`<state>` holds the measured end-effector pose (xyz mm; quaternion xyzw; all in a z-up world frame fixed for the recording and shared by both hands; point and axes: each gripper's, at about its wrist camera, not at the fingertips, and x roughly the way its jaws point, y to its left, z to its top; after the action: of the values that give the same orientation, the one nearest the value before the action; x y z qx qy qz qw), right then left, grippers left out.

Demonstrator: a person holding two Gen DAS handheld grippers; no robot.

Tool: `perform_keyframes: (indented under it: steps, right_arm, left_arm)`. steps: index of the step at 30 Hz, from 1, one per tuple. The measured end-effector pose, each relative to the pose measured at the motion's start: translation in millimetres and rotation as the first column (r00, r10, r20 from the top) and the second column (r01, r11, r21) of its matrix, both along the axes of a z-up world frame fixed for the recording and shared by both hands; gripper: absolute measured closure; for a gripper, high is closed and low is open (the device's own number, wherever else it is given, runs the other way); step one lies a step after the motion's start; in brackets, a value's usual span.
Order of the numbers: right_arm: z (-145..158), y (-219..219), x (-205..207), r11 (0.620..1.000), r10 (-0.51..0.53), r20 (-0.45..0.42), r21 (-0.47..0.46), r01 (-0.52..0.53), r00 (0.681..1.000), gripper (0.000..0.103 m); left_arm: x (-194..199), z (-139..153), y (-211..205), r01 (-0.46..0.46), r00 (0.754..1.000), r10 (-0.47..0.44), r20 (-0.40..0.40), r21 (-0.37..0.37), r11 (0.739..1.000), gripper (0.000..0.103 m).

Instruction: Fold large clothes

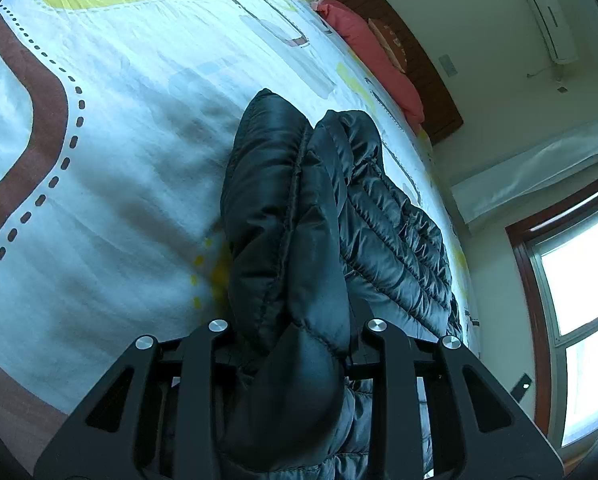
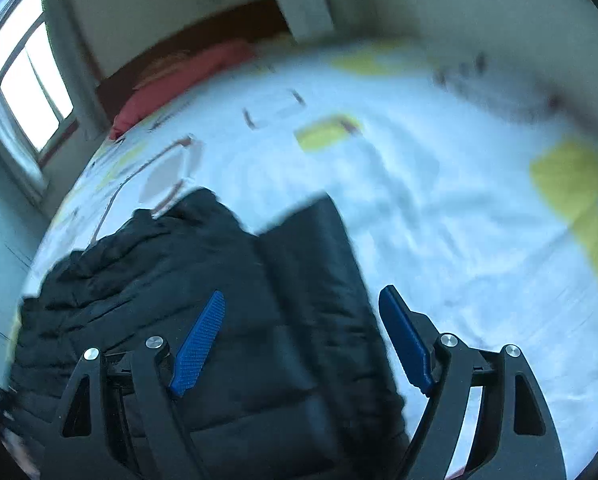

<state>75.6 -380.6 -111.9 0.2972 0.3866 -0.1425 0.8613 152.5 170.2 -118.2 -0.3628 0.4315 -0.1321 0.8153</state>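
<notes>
Left wrist view: the left tool (image 1: 295, 332) pinches a thick fold of a black quilted puffer jacket (image 1: 291, 208), its fingers hidden by the fabric. The jacket lies bunched on a bed (image 1: 111, 152) covered with a white sheet printed with brown and yellow shapes. A red pillow (image 1: 375, 56) sits at the headboard. Right wrist view, blurred: the right tool (image 2: 301, 320) is spread wide, blue fingers (image 2: 199, 344) over the jacket (image 2: 159, 272).
</notes>
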Motion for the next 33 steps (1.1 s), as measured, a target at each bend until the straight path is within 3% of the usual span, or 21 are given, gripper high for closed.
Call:
perform_keyframes:
  steps: [3, 7, 10, 15, 20, 25, 33]
  right_arm:
    - [-23.3, -14.9, 0.2, 0.982, 0.006, 0.046, 0.188, -0.015, 0.999, 0.024]
    - [-30.1, -6.4, 4.9, 0.964, 0.067, 0.120, 0.249, -0.095, 0.991, 0.024]
    - [-30.9, 5.5, 13.0, 0.970, 0.104, 0.111, 0.211, -0.125, 0.988, 0.030]
    - [-35.3, 11.5, 16.2, 0.961, 0.103, 0.135, 0.243, -0.133, 0.986, 0.059]
    - [-36.2, 19.8, 19.7, 0.963, 0.102, 0.142, 0.232, -0.133, 0.985, 0.063]
    - [-39.0, 19.4, 15.8, 0.965, 0.098, 0.153, 0.229, -0.132, 0.983, 0.064]
    - [-41.7, 2.9, -1.3, 0.959, 0.092, 0.169, 0.252, -0.133, 0.981, 0.064]
  left_arm:
    - [0.3, -1.9, -0.5, -0.005, 1.000, 0.005, -0.005, -0.006, 1.000, 0.074]
    - [0.0, -7.5, -1.7, -0.008, 1.000, 0.008, -0.005, -0.006, 1.000, 0.073]
    - [-1.4, -9.6, -1.7, -0.009, 1.000, 0.009, -0.002, -0.007, 1.000, 0.073]
    - [-4.8, -6.3, -3.7, -0.012, 1.000, 0.012, 0.004, -0.002, 1.000, 0.075]
    - [-12.7, 17.7, -12.5, -0.010, 0.999, 0.009, 0.044, 0.017, 1.000, 0.079]
    - [-20.9, 50.0, -24.5, 0.021, 0.995, -0.014, 0.099, -0.067, 0.998, 0.080]
    - [-40.0, 119.2, -99.4, 0.141, 0.968, -0.139, 0.211, 0.008, 0.990, 0.080]
